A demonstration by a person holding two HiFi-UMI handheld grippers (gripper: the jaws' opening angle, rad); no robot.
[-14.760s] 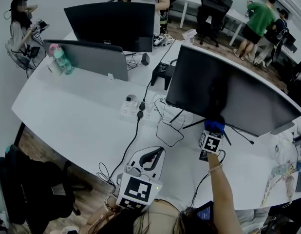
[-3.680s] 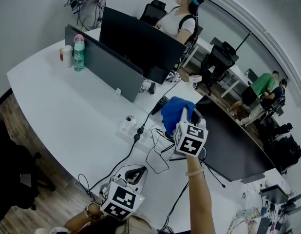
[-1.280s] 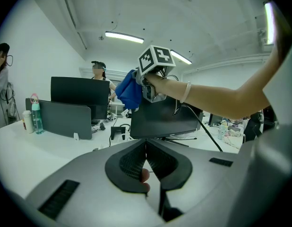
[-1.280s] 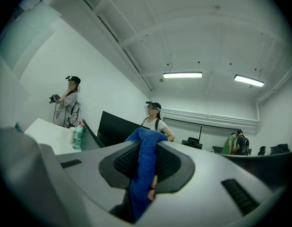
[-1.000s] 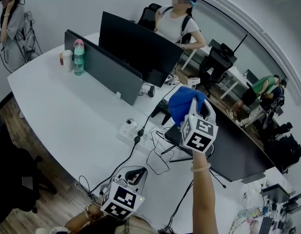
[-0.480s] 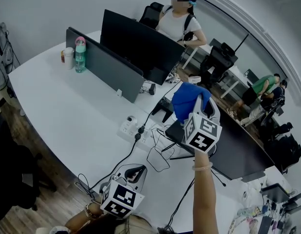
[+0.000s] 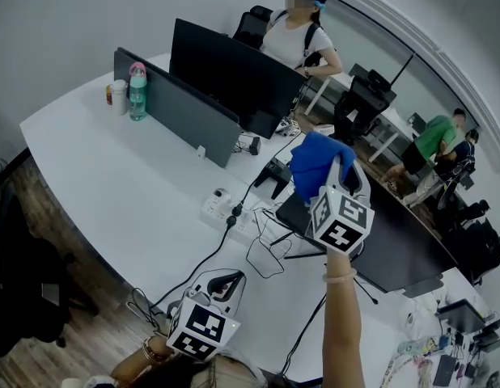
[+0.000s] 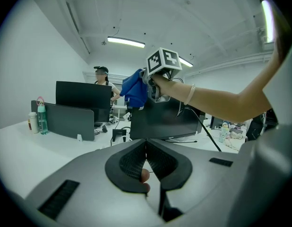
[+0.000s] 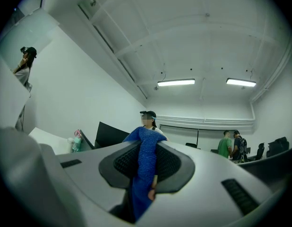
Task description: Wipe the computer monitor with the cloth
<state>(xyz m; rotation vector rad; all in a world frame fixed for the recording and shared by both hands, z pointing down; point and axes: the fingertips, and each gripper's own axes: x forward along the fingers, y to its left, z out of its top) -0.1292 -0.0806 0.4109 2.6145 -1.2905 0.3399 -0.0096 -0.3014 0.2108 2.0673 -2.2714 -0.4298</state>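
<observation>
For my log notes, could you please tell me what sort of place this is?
Most likely an open-plan office: monitors on a long white desk, office chairs behind, strip lights overhead.

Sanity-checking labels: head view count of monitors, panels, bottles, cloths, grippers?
monitors: 2 (far monitor, near monitor)
panel: 1
bottle: 1
cloth: 1
grippers: 2 (left gripper, right gripper)
total: 7
</observation>
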